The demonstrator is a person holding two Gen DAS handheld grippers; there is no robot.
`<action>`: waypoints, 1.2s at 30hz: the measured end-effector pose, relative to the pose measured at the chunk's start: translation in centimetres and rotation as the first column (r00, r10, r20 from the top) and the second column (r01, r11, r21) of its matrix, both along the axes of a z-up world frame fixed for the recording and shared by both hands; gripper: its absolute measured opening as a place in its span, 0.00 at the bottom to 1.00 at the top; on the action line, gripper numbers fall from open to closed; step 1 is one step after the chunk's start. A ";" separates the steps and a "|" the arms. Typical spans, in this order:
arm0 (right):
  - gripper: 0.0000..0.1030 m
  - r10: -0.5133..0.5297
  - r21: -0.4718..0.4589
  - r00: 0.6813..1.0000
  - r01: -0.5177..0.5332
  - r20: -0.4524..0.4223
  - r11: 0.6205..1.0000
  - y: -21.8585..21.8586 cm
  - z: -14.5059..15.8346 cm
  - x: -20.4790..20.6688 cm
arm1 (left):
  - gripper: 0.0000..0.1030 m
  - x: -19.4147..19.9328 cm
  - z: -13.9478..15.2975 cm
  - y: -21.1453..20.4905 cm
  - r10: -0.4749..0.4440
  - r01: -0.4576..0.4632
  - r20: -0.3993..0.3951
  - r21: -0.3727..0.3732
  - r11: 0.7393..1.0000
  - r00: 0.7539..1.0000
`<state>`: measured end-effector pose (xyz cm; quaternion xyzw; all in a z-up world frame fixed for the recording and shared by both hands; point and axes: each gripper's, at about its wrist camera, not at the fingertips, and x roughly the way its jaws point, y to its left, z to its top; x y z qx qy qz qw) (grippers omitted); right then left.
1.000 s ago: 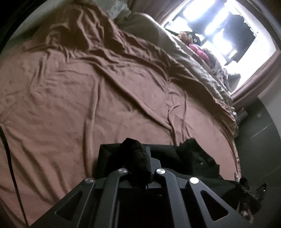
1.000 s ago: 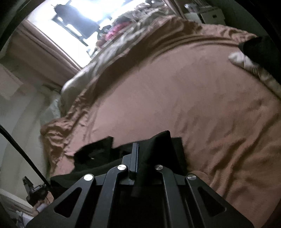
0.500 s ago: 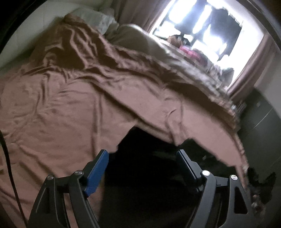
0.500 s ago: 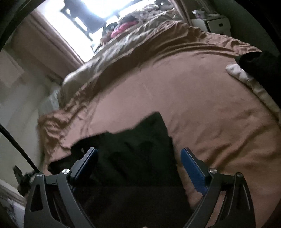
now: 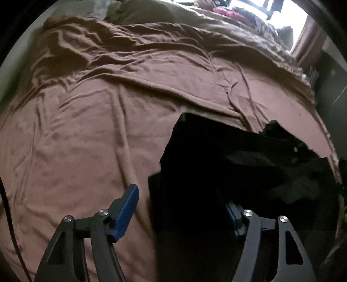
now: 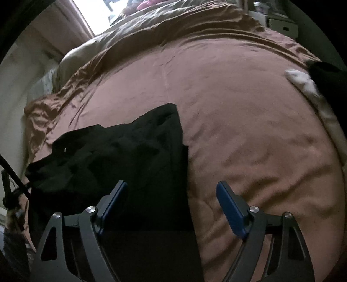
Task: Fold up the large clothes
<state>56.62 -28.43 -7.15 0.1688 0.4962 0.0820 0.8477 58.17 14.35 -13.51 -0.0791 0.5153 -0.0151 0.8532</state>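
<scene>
- Fingers of the left gripper (image 5: 184, 208) stand wide apart with nothing between the blue pads (image 5: 126, 209); the right-hand pad is mostly lost against dark cloth.
- Right gripper (image 6: 171, 204) likewise spread wide, holding nothing; one pad over black cloth, the other over bare blanket.
- Black garment (image 6: 138, 156) lies flat on the bed, just below both grippers (seen from opposite sides in the two wrist views).
- Long axis: in the right wrist view a folded panel runs from the camera away up the bed, ending in a squared corner; its straight edge faces the open blanket.
- The rest of the garment (image 5: 271, 164) spreads sideways from that panel in rumpled folds toward the bed's edge, with a small pale speck on it, button or snap, cannot tell.
- Surface: brown blanket (image 5: 91, 134), softly creased near the garment, heavily wrinkled toward the far end.
- A tan quilt (image 6: 164, 23) is bunched along the far side of the bed.
- White cloth (image 6: 303, 82) and something dark beside it sit at the blanket's right edge, well apart from the garment.
- Room: bright window (image 5: 288, 13) with a curtain beyond the bed; pink clutter under it; pale boxes (image 6: 282, 27) in the right wrist view.
</scene>
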 end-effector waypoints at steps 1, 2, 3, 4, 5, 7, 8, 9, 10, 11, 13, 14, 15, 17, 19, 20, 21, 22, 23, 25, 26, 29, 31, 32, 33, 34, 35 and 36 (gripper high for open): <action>0.71 0.007 -0.007 1.000 -0.007 -0.009 1.000 0.0 -0.4 0.8 | 0.69 0.9 -0.3 -0.3 -0.010 0.010 -0.008 0.016 1.000 1.000; 0.69 0.015 -0.009 1.000 -0.015 -0.017 1.000 0.2 -0.5 1.6 | 0.66 1.5 -0.5 -0.5 -0.015 0.015 -0.015 0.038 0.999 1.000; 0.65 0.017 -0.009 1.000 -0.017 -0.018 1.000 0.2 -0.7 2.1 | 0.59 2.3 -0.7 -0.9 -0.024 0.026 -0.023 0.070 0.997 0.999; 0.61 0.016 -0.011 1.000 -0.016 -0.017 1.000 0.3 -0.8 2.8 | 0.55 2.9 -1.0 -1.3 -0.040 0.042 -0.030 0.086 0.995 0.999; 0.59 0.017 -0.014 1.000 -0.017 -0.015 1.000 0.3 -1.1 3.1 | 0.49 3.5 -1.2 -1.6 -0.057 0.060 -0.032 0.088 0.994 0.998; 0.51 0.019 -0.013 1.000 -0.019 -0.004 1.000 0.2 -1.2 4.1 | 0.43 4.3 -1.5 -2.0 -0.084 0.086 -0.028 0.090 0.992 0.996; 0.48 0.015 -0.014 1.000 -0.015 0.002 1.000 0.0 -1.4 4.2 | 0.38 4.7 -1.6 -2.2 -0.091 0.093 -0.024 0.094 0.991 0.996; 0.38 0.010 -0.016 1.000 -0.010 0.006 1.000 0.0 -1.6 4.6 | 0.30 4.9 -1.7 -2.2 -0.090 0.092 -0.022 0.094 0.991 0.996; 0.28 0.003 -0.016 1.000 -0.003 0.010 1.000 -0.2 -1.7 4.8 | 0.24 5.1 -1.7 -2.1 -0.083 0.084 -0.021 0.092 0.992 0.996; 0.22 -0.006 -0.014 1.000 0.006 0.018 1.000 -0.1 -1.9 5.0 | 0.12 5.2 -1.8 -1.9 -0.065 0.067 -0.017 0.091 0.994 0.998; 0.05 -0.036 -0.023 0.999 0.037 0.035 0.999 -0.3 -1.9 4.7 | 0.04 4.9 -1.4 -1.2 -0.036 0.034 0.013 0.085 0.996 0.999; 0.03 -0.046 -0.016 0.997 0.047 0.053 0.999 -0.2 -1.7 4.3 | 0.03 4.9 -1.2 -1.0 -0.027 0.024 0.027 0.089 0.996 0.999; 0.02 -0.058 -0.017 0.994 0.060 0.088 0.998 -0.5 -1.1 3.7 | 0.02 4.6 -0.8 -0.8 -0.014 0.008 0.048 0.108 0.994 0.999; 0.01 -0.067 -0.026 0.990 0.071 0.127 0.997 -0.6 -0.3 2.7 | 0.02 4.0 -0.2 0.1 0.009 -0.018 0.080 0.117 0.993 0.997; 0.01 -0.082 -0.035 0.985 0.088 0.150 0.995 -0.5 0.0 1.9 | 0.02 3.6 0.2 0.9 0.031 -0.038 0.092 0.076 0.996 0.995; 0.01 -0.089 -0.053 0.984 0.098 0.154 0.994 -0.4 -0.1 1.7 | 0.02 3.6 0.4 1.0 0.038 -0.046 0.098 0.078 0.996 0.994; 0.00 -0.124 -0.126 0.980 0.144 0.154 0.982 -0.3 -0.3 1.7 | 0.02 3.7 0.4 0.9 0.046 -0.055 0.100 0.095 0.994 0.994; 0.00 -0.139 -0.153 0.979 0.162 0.150 0.975 -0.4 -0.6 1.8 | 0.02 3.9 0.2 0.8 0.052 -0.062 0.092 0.114 0.992 0.994; 0.00 -0.144 -0.138 0.980 0.163 0.140 0.977 -0.8 -1.0 1.9 | 0.02 4.3 -0.2 0.6 0.052 -0.060 0.078 0.114 0.992 0.996; 0.00 -0.167 -0.056 0.980 0.174 0.107 0.983 -1.8 -1.9 1.9 | 0.03 5.0 -1.0 0.7 0.059 -0.061 0.030 0.078 0.995 0.998; 0.00 -0.173 -0.029 0.980 0.177 0.101 0.984 -2.2 -2.0 1.6 | 0.03 5.1 -1.2 1.0 0.067 -0.068 0.021 0.060 0.996 0.998; 0.00 -0.156 -0.011 0.982 0.157 0.104 0.987 -2.7 -1.7 0.3 | 0.08 4.4 -0.8 1.7 0.079 -0.079 0.019 -0.003 0.997 0.997; 0.01 -0.138 -0.004 0.986 0.139 0.094 0.990 -3.1 -1.4 -0.8 | 0.20 3.8 -0.3 2.0 0.080 -0.080 0.021 -0.021 0.997 0.997; 0.01 -0.127 0.000 0.987 0.128 0.096 0.992 -3.1 -1.2 -1.5 | 0.31 3.2 0.0 2.1 0.079 -0.078 0.025 -0.030 0.996 0.997; 0.02 -0.120 0.003 0.988 0.120 0.095 0.993 -3.3 -1.0 -1.9 | 0.40 2.6 0.4 2.1 0.075 -0.074 0.034 -0.038 0.997 0.997; 0.07 -0.108 0.002 0.989 0.109 0.100 0.994 -3.2 -0.7 -2.6 | 0.44 2.1 0.7 2.1 0.071 -0.069 0.041 -0.040 0.997 0.997; 0.13 -0.097 0.002 0.990 0.098 0.104 0.995 -3.4 -0.4 -3.3 | 0.48 1.4 1.1 2.0 0.064 -0.062 0.050 -0.039 0.997 0.997; 0.42 -0.088 0.004 0.990 0.088 0.107 0.996 -3.3 -0.1 -3.9 | 0.49 0.6 1.4 1.9 0.052 -0.050 0.058 -0.036 0.998 0.997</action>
